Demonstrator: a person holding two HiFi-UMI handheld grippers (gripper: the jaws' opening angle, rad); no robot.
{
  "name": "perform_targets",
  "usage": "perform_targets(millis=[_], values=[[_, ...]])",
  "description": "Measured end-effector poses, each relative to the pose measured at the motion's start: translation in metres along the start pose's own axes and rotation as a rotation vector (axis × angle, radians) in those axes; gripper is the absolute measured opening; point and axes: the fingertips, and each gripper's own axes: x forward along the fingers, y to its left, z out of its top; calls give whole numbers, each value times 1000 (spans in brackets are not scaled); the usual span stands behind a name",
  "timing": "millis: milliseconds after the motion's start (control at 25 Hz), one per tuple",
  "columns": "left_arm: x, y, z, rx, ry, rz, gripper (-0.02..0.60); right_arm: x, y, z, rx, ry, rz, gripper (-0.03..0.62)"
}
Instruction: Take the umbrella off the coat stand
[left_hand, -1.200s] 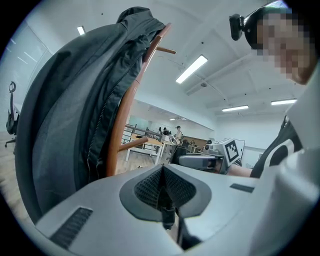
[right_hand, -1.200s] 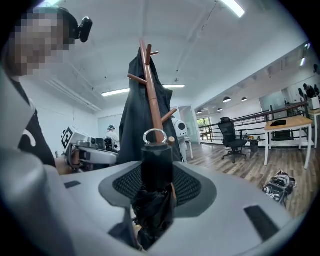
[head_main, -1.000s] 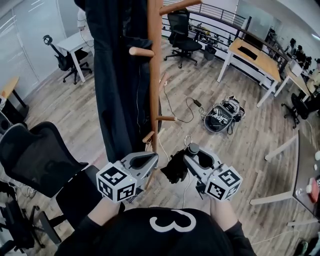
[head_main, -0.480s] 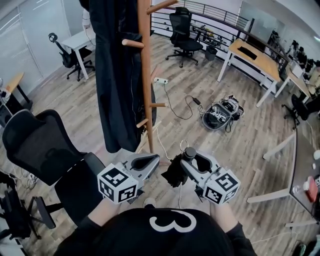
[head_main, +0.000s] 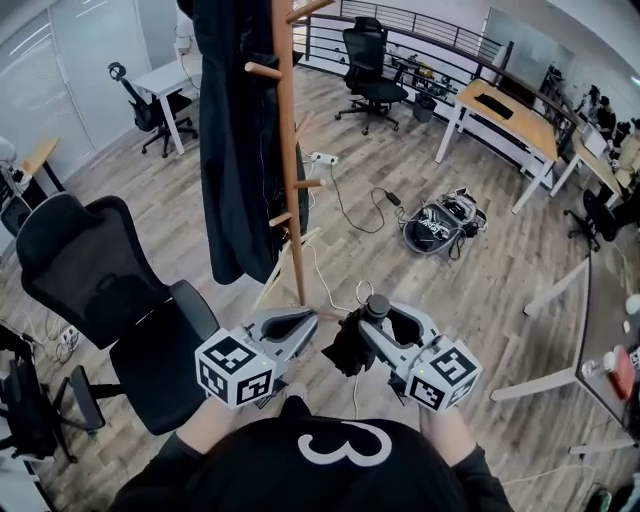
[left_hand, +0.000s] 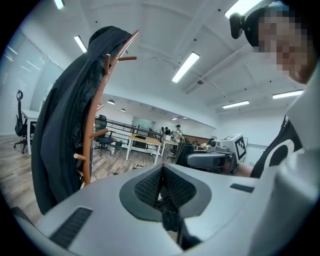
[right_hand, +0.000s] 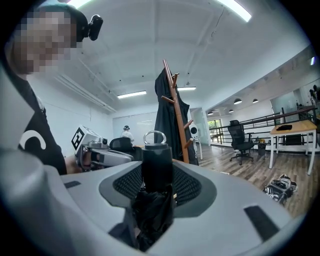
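A folded black umbrella (head_main: 351, 344) with a round handle (right_hand: 157, 167) and a metal ring on top sits in my right gripper (head_main: 377, 316), which is shut on it. The umbrella is off the wooden coat stand (head_main: 288, 150), which rises ahead and left of both grippers. A long black coat (head_main: 236, 140) hangs on the stand. My left gripper (head_main: 308, 320) is held beside the right one, its jaws shut with nothing between them. In the right gripper view the coat stand (right_hand: 176, 117) stands well behind the handle. The left gripper view shows the coat stand (left_hand: 94, 127) at left.
A black office chair (head_main: 95, 285) stands close at the left. A dark bag (head_main: 438, 226) and cables lie on the wood floor ahead to the right. Desks (head_main: 505, 108) and more chairs line the back; a table edge (head_main: 600, 330) is at right.
The coat stand has drawn further away and to the left in the head view, as I have backed off. The right gripper keeps hold of the umbrella.
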Motion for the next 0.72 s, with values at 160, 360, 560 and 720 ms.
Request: perform_targets(millis=[160,360,560,720], values=[[-9,-22,-5,10,-6,6,15,-22,15,-3,15,-17,21,195],[-15,-51,-10,22,-9,6,15,-50,34,-1,3,-35,41,195],[-18,-70,-16,30,-14,5,16,-68,45,-4,-8,-42,45,193],[-20,-83,-17,39,-22,-3,15,-82,51,-7,-7,-46,41,193]])
